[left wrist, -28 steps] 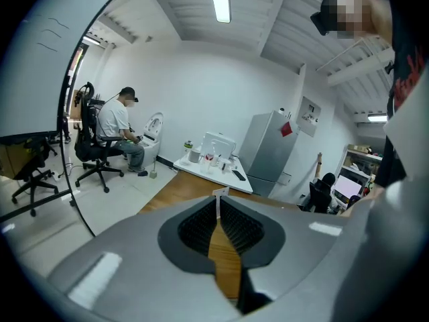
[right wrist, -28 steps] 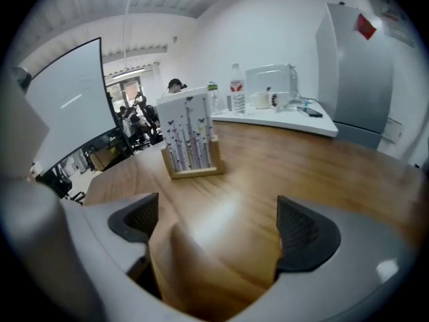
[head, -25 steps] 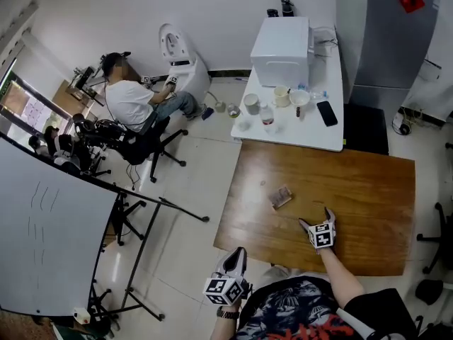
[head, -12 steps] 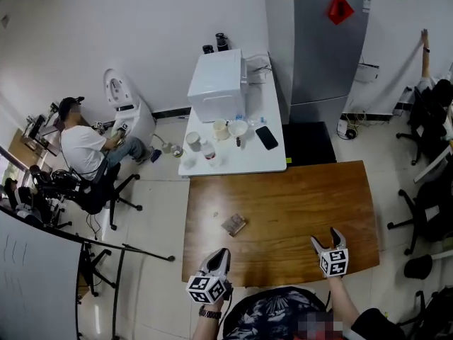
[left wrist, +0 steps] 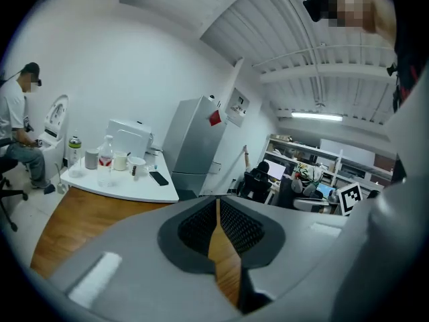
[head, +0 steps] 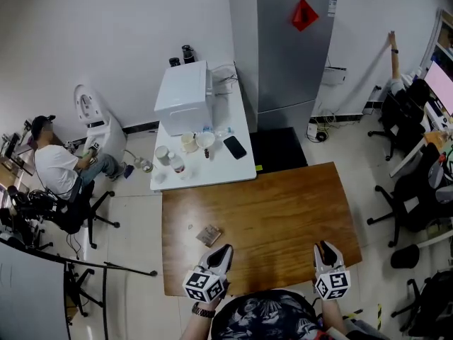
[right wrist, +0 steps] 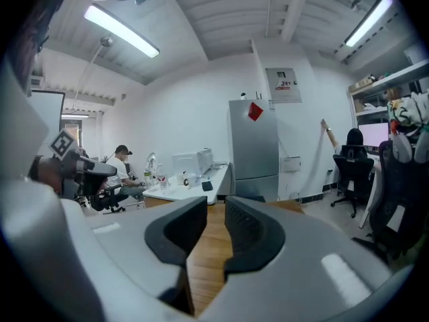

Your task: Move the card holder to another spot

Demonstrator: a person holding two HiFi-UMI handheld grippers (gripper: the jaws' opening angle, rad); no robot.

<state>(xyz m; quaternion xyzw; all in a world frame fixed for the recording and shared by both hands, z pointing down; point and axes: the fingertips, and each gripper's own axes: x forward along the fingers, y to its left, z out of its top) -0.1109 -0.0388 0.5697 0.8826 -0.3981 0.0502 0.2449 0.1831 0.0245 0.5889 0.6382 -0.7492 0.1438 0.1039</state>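
Lying near table (head: pixel 283 211) left edge: card holder (head: pixel 209 235); bare wood rightward.

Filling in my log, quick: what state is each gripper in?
Left gripper: closed, empty.
Right gripper: closing, slight gap showing, nothing between its jaws.

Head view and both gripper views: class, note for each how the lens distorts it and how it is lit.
Head view: fisheye curves the wall and leans the fridge; even light, a faint sheen on the table. Left gripper view: black corners round a circular image; the beams curve. Right gripper view: same black corners; the lamp is blown out white.
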